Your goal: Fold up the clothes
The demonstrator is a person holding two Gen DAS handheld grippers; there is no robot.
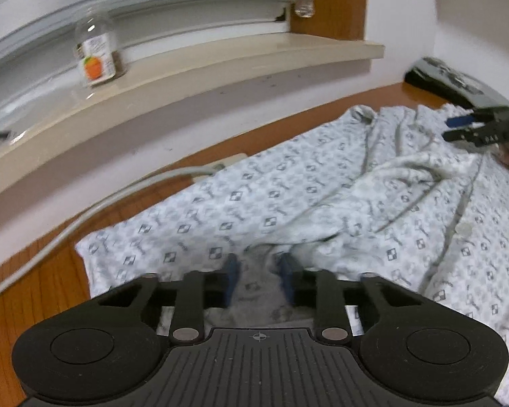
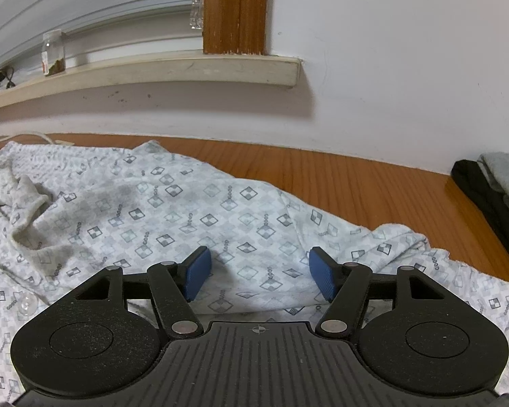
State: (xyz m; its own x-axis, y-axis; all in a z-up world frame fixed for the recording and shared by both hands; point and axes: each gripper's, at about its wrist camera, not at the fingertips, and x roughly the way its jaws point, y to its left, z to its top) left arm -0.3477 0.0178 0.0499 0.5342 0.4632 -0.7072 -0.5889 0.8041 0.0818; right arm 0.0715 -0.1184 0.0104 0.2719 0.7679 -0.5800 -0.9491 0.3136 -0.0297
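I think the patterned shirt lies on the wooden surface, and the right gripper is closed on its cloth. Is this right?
Not quite. The right gripper is open: in the right wrist view its blue pads stand wide apart above the patterned shirt, gripping nothing. The shirt does lie on the wooden surface.

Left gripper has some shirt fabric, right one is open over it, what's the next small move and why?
Probably lower the right gripper onto the shirt and close. Its jaws stand wide open above flat cloth, holding nothing, while the left gripper seems shut on a fold. Both need a hold before the fold can be carried over.
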